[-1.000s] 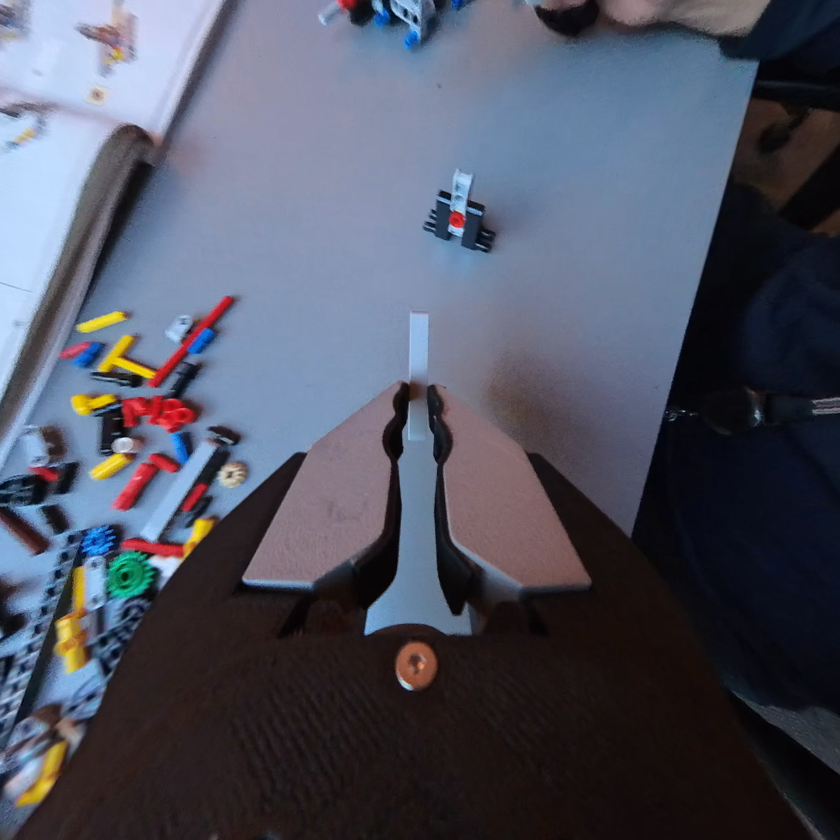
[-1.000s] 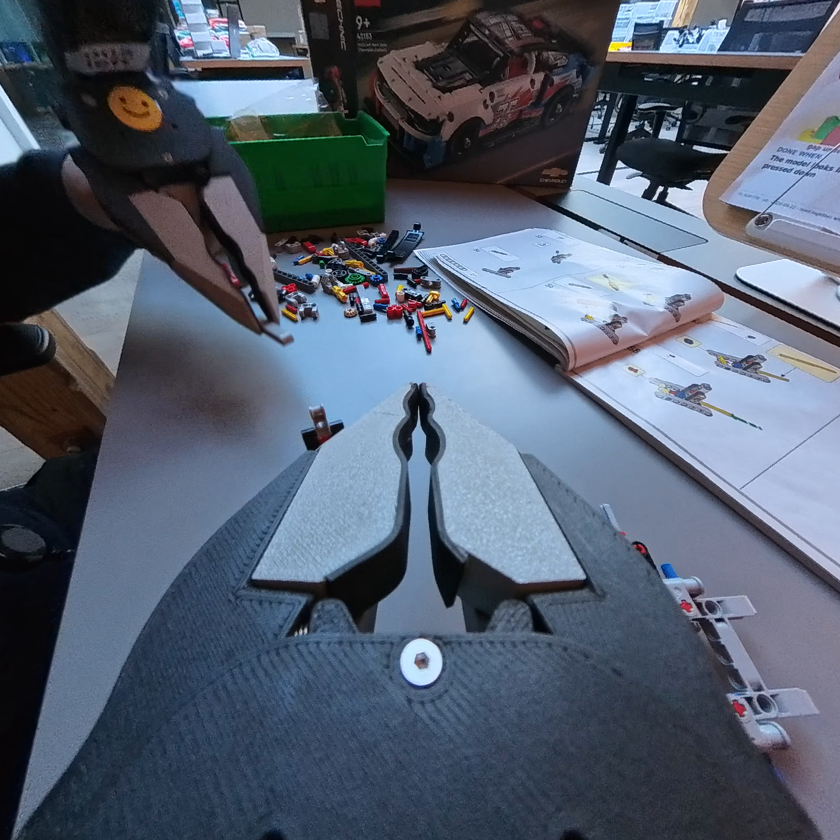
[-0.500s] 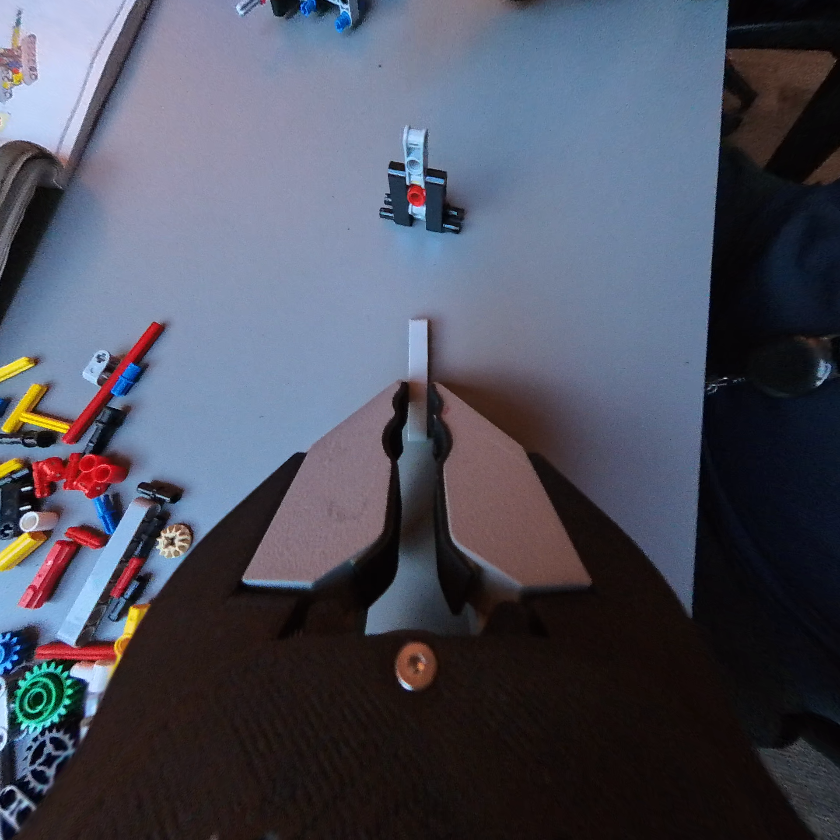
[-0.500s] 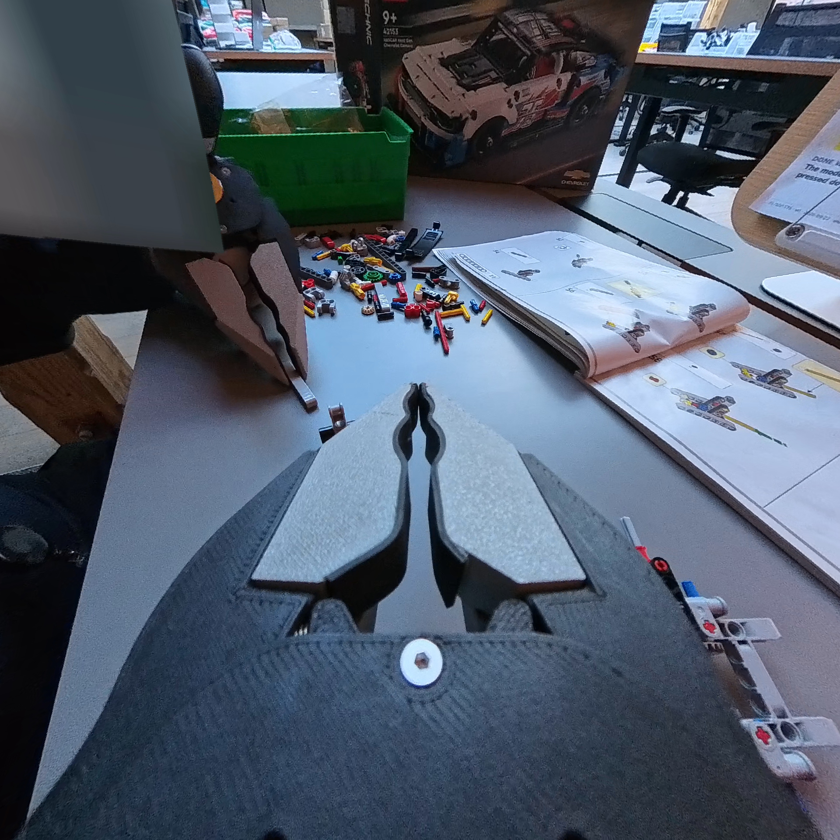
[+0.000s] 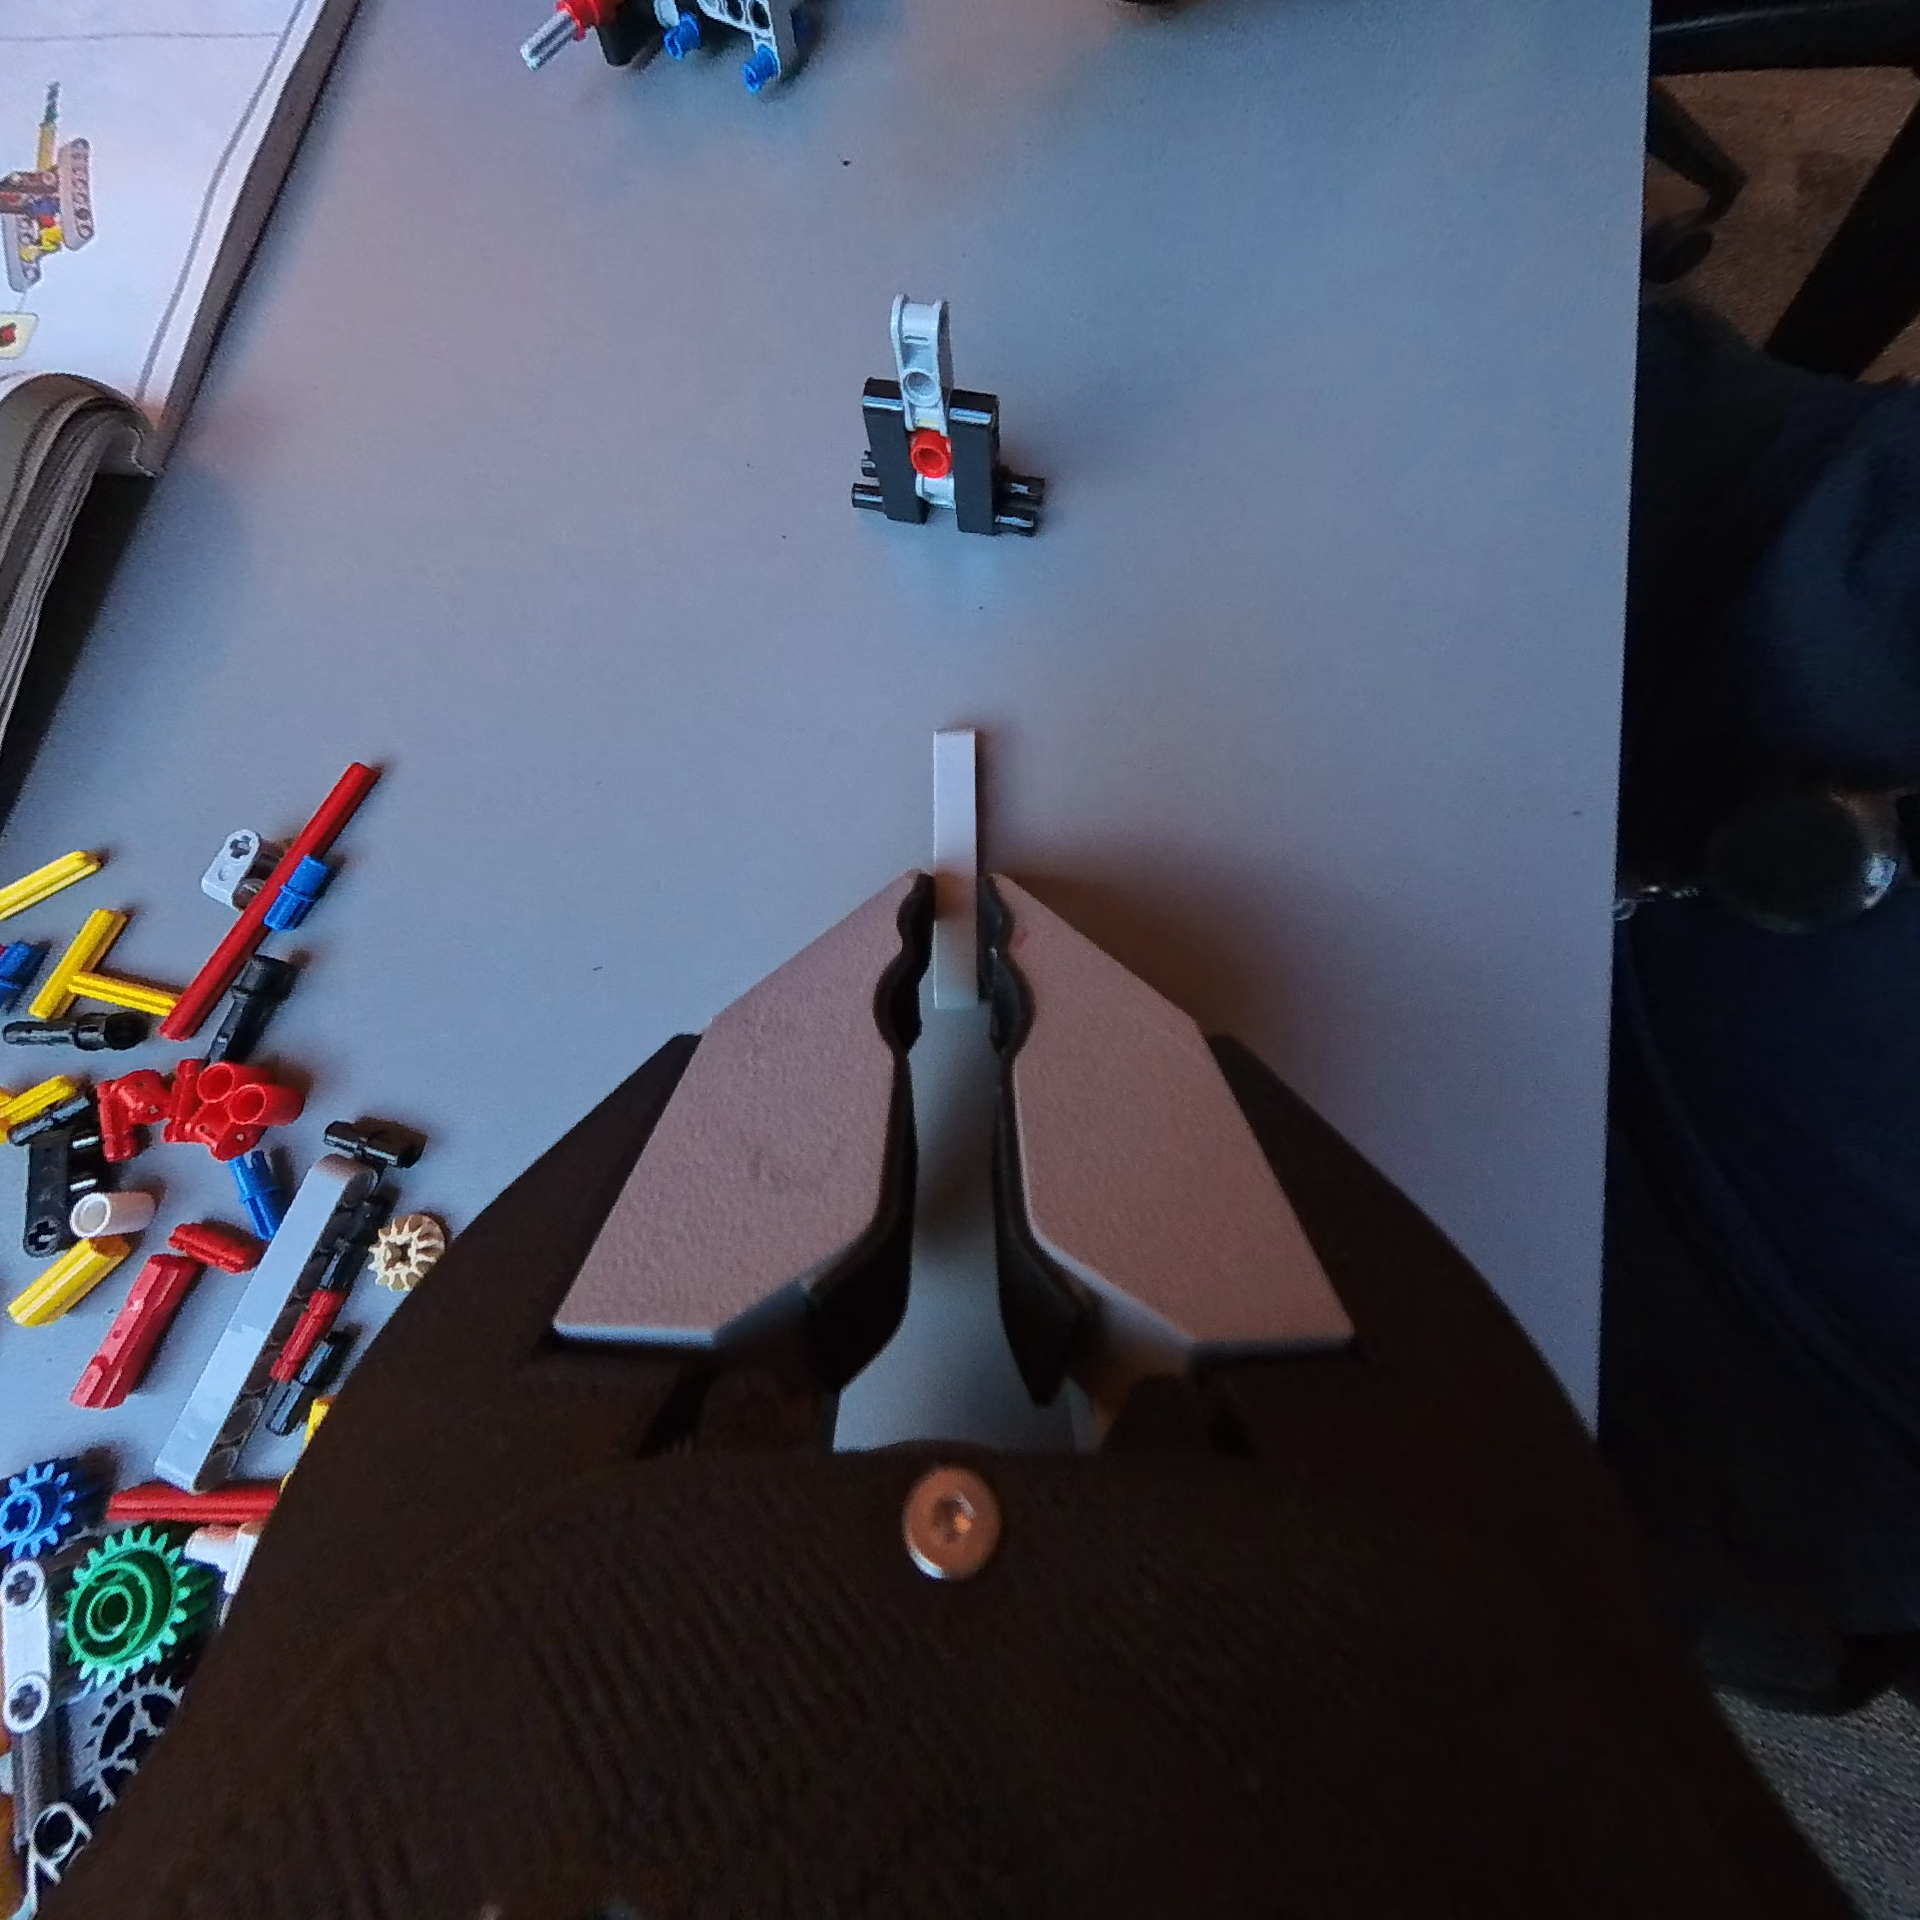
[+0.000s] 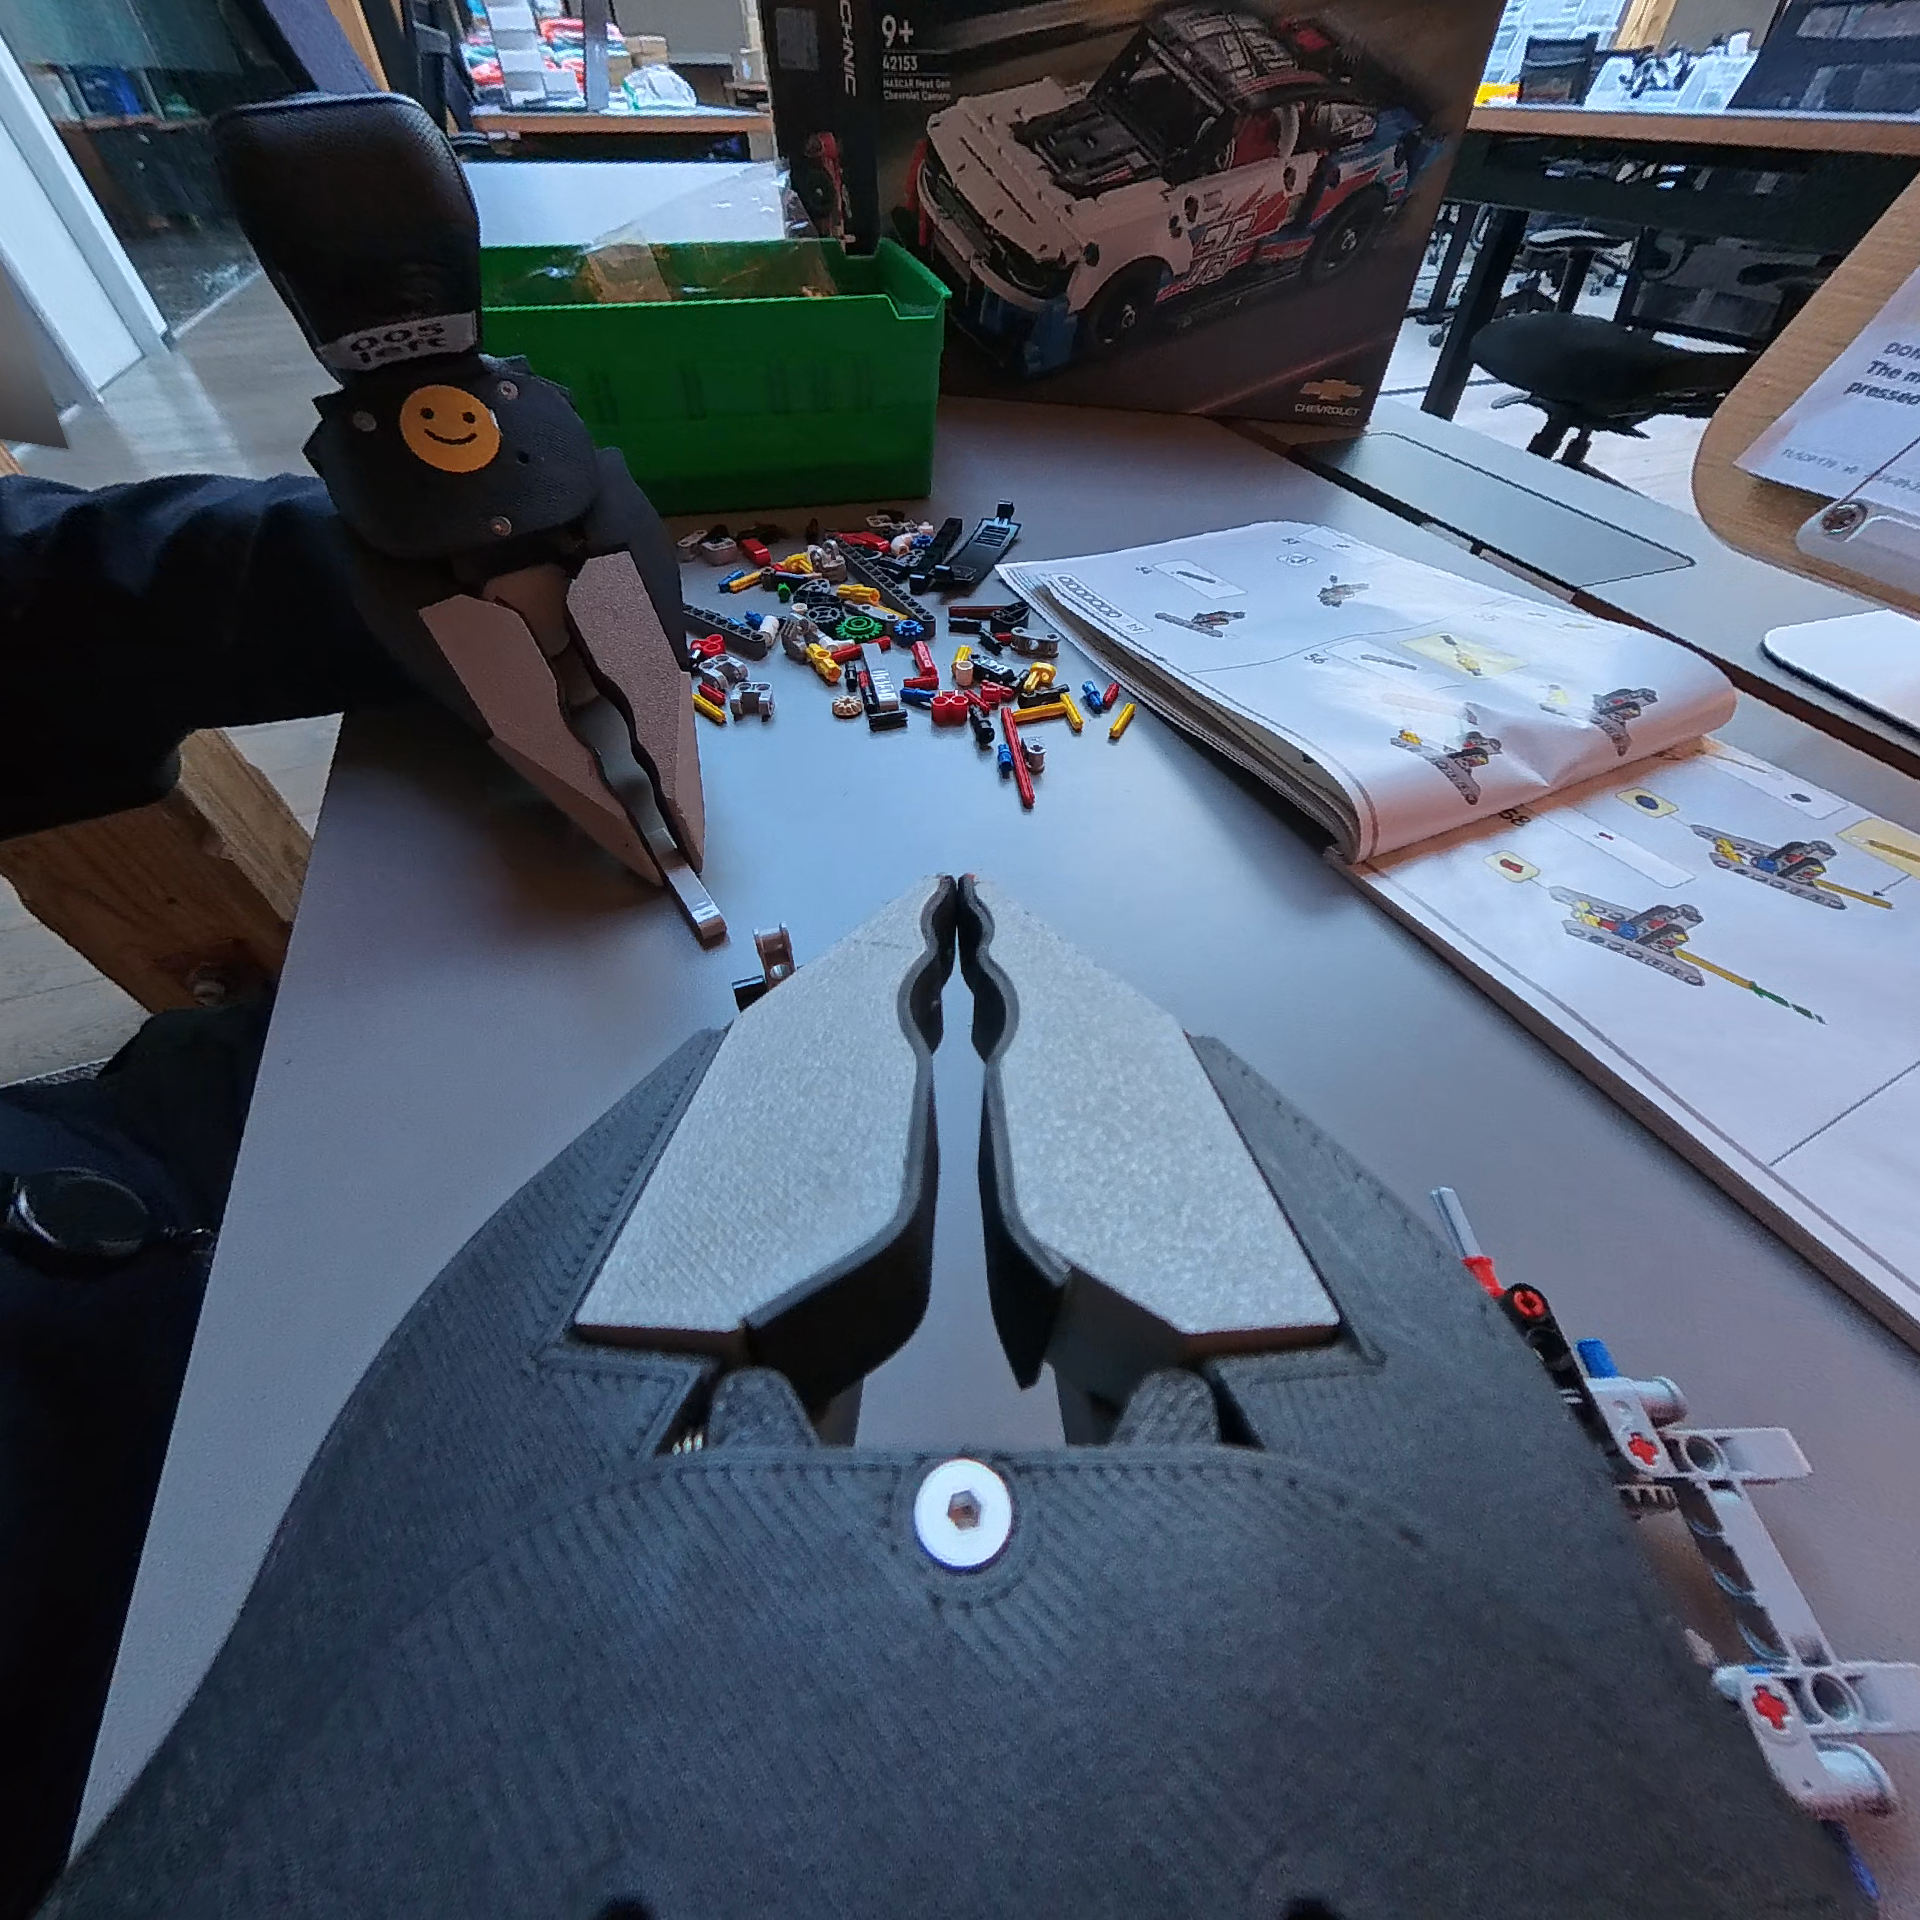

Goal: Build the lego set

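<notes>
Pinching a flat light-grey plastic beam (image 5: pixel 955 831), left gripper (image 5: pixel 954 883) – right gripper (image 6: pixel 956 883) pressed together on nothing, near small black-and-grey brick assembly (image 5: pixel 940 436)

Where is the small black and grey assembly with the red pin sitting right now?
In the left wrist view, the small assembly stands alone on the grey table, straight ahead of the light grey beam clamped in the left gripper.

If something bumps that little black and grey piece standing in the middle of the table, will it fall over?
Probably. The little black and grey piece stands upright with its grey beam sticking up, so a knock near the top would likely tip it. It looks like light, stiff plastic, so it may slide across the smooth table first. Blocky, so unlikely to roll.
</notes>
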`<action>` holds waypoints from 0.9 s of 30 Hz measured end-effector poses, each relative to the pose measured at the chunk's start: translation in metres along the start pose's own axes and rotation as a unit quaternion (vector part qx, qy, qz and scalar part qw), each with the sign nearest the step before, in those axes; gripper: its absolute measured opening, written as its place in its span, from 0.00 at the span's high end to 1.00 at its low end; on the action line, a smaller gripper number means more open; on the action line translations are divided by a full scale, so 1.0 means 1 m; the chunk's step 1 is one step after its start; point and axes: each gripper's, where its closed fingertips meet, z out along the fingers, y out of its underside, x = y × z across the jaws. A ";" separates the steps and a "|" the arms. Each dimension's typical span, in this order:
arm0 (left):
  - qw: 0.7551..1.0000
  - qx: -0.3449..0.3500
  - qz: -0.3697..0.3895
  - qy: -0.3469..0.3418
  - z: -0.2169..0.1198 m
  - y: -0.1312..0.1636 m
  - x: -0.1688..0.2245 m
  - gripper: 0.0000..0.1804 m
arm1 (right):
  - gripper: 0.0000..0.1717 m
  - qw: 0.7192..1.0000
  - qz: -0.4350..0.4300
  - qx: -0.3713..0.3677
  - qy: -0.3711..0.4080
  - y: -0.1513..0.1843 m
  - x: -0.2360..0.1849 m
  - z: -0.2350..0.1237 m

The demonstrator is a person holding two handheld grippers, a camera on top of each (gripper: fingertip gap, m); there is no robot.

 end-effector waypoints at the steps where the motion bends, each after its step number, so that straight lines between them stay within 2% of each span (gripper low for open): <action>1: 1.000 0.000 0.000 0.000 0.000 0.000 0.000 0.97 | 1.00 1.000 -0.001 0.000 0.001 0.000 0.000 0.000; 27: 1.000 0.001 0.004 0.007 0.000 0.000 0.002 0.97 | 1.00 1.000 0.005 -0.010 -0.010 0.005 -0.002 0.005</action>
